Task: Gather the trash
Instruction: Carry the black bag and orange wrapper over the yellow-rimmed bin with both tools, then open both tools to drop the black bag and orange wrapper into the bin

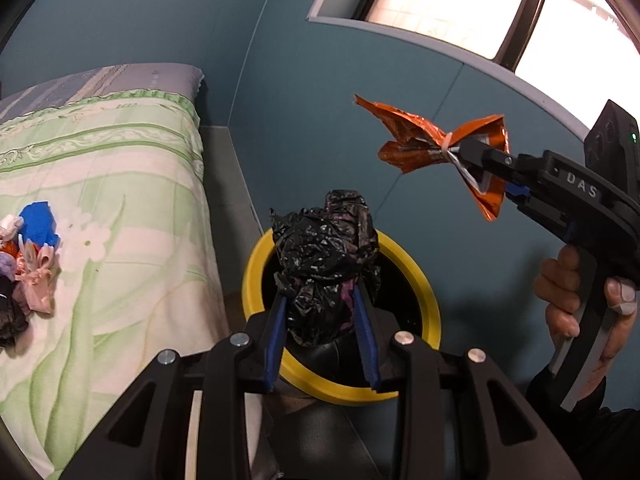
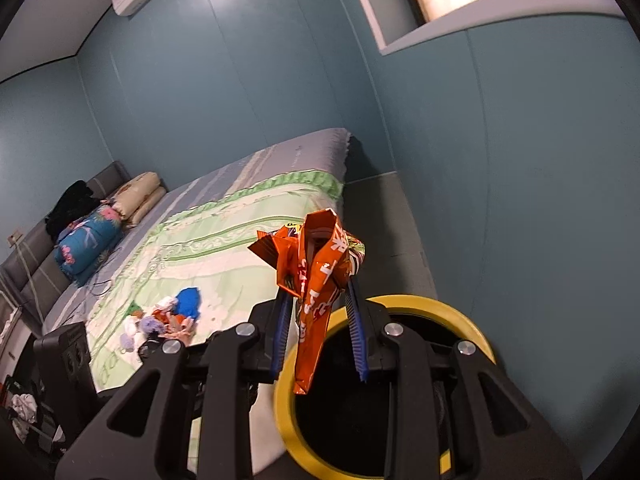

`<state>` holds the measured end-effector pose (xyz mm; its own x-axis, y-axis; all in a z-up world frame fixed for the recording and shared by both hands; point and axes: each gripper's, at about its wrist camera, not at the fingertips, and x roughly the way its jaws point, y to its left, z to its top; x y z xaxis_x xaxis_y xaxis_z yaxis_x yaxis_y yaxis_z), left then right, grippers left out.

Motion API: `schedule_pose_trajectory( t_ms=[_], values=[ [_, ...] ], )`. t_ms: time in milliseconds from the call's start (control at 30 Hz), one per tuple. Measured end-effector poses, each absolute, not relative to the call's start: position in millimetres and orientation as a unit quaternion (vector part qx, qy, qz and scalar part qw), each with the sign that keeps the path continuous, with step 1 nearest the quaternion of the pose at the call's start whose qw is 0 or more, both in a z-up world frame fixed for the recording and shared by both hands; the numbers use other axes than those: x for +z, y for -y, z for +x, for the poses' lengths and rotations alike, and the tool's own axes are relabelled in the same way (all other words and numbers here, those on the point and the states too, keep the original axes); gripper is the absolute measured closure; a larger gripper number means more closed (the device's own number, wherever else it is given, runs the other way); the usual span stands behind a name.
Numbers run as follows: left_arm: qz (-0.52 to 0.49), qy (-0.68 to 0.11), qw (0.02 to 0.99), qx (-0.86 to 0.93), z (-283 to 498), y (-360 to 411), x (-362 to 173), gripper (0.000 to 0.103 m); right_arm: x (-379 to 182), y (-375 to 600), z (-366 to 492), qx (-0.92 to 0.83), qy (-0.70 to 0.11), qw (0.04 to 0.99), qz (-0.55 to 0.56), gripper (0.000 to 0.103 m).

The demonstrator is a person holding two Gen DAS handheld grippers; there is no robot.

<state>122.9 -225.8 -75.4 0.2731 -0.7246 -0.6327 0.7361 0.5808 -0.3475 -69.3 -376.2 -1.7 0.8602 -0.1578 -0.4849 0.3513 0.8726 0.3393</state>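
Note:
My left gripper (image 1: 320,292) is shut on a crumpled black plastic bag (image 1: 326,264), held right over the mouth of a yellow-rimmed bin (image 1: 430,292) on the floor beside the bed. My right gripper (image 2: 316,284) is shut on a crushed orange snack wrapper (image 2: 316,276), which hangs above the bin (image 2: 472,320). In the left wrist view the right gripper (image 1: 460,152) comes in from the right, a person's hand on its grip, with the wrapper (image 1: 420,136) up beside the wall. More trash (image 2: 168,316) lies in a pile on the bed: blue, white, pink and dark scraps (image 1: 24,248).
The bed (image 2: 240,248) with a green floral cover fills the left side, its edge touching the bin. Pillows and a folded quilt (image 2: 88,240) lie at its head. A blue wall and a bright window (image 1: 460,8) stand behind the bin. A dark speaker (image 2: 68,356) stands at the lower left.

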Motion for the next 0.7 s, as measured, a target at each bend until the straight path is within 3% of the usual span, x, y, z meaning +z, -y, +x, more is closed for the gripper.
schedule_pose_trajectory(
  t_ms=[700],
  values=[
    [0.018, -0.423, 0.78, -0.46, 137.9, 248.3, -100.7, 0.073, -21.6, 382.9, -51.7, -0.147, -0.274, 0.922, 0.229, 0.077]
  ],
)
